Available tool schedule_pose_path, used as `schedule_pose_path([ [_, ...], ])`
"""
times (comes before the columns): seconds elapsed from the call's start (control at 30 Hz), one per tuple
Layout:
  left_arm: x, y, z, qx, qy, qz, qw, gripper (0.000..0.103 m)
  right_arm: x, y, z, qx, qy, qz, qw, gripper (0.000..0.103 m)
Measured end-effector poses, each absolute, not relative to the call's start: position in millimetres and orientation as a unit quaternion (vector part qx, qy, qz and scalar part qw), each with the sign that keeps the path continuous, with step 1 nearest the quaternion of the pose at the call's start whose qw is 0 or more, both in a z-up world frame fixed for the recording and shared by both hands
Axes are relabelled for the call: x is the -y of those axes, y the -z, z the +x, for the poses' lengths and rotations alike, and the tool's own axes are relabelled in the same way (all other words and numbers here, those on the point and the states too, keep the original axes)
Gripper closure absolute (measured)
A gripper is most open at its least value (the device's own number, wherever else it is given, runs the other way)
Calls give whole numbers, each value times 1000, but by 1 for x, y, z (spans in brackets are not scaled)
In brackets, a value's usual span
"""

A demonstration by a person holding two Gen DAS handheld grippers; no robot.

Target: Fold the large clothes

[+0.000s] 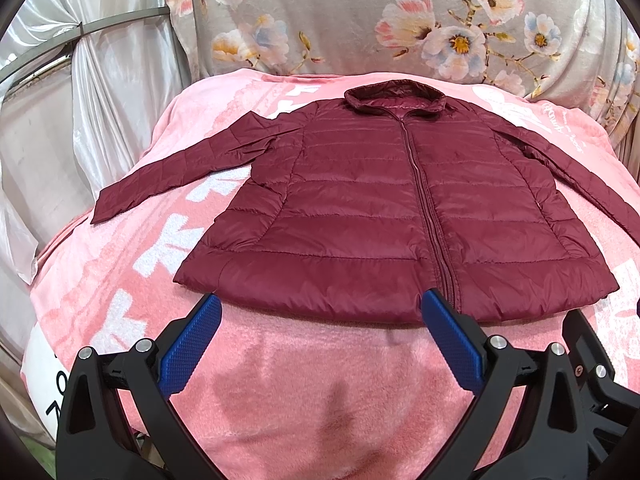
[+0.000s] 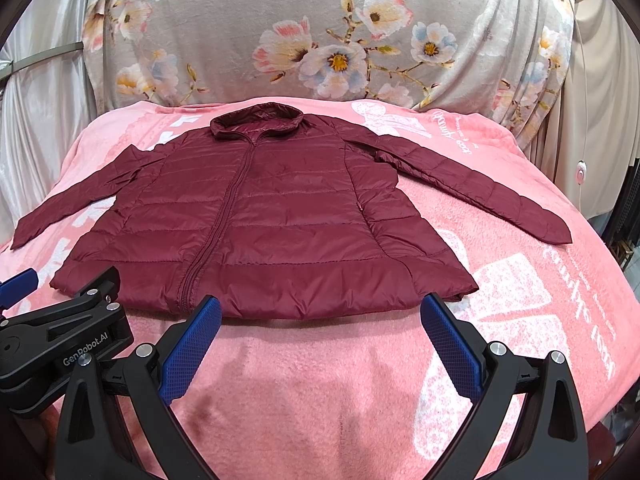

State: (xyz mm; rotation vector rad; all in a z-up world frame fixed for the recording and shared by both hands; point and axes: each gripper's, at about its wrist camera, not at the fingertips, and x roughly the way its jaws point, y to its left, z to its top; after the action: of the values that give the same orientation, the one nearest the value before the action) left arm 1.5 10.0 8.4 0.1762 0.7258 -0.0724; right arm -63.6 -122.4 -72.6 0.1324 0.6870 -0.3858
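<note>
left tongs (image 1: 320, 304) spread, empty | right tongs (image 2: 320, 304) spread, empty | jacket (image 1: 384, 200) flat, hem just beyond both

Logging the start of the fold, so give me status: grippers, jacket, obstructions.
Left hand-held gripper open, empty. Right hand-held gripper open, empty. Jacket flat on pink blanket, zipped, sleeves spread, untouched. Nothing in the way.

Both grippers (image 1: 320, 304) (image 2: 320, 304) are black plastic frames; blue knurled pads (image 2: 192, 346); silver screws; white "GenRobot.AI" lettering (image 2: 85, 355).
</note>
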Motion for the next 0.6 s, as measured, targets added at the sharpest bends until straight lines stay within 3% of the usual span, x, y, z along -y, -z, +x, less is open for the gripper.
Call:
schedule_pose_path([
  [0.6, -14, 1, 0, -358, 35, 85, 929, 5, 128, 76, -60, -336, 187, 66, 921, 5],
])
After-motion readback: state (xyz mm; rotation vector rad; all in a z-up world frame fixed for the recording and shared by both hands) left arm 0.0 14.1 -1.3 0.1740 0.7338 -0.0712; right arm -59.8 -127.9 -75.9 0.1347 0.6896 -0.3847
